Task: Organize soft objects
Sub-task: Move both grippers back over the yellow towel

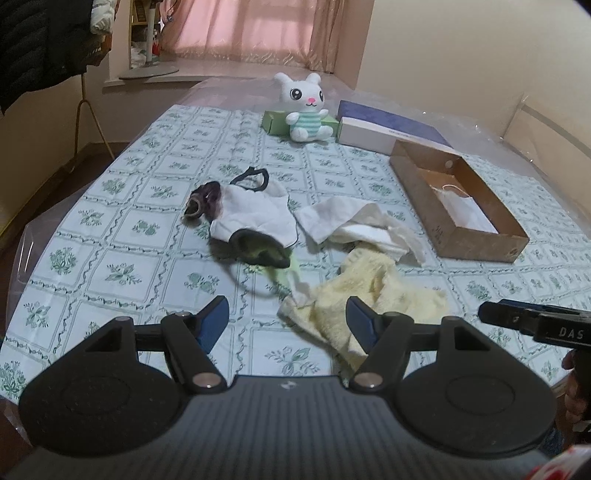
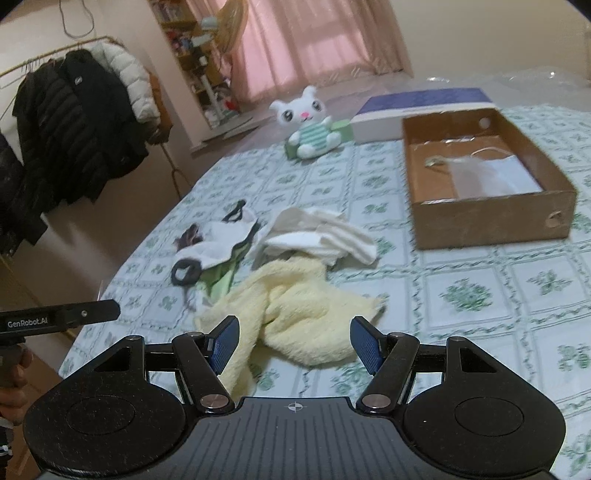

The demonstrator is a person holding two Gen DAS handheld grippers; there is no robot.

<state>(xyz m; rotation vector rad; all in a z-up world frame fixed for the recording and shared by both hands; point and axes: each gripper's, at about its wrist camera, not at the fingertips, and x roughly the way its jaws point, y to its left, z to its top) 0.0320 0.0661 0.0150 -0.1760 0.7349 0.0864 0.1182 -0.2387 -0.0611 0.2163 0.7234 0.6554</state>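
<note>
Left wrist view shows our left claw (image 1: 286, 319) spread open and empty, aimed down at the yellow towel (image 1: 373, 295) crumpled near the counter's near edge. Our right claw (image 2: 295, 339) is likewise open with nothing between its pads, the same yellow towel lying just ahead of it. We judge both claws are set to take the towel from two sides. Behind it lie white cloths (image 1: 354, 225) and a white garment with black trim (image 1: 251, 214). Toward the right edge stands an open cardboard box (image 2: 491, 221), likely the destination. A plush bunny (image 1: 306, 107) sits at the far edge. The counter (image 1: 122, 236) wears a green floral cloth; pink curtains (image 1: 258, 29) hang beyond, coats (image 2: 74, 122) on a rack.
</note>
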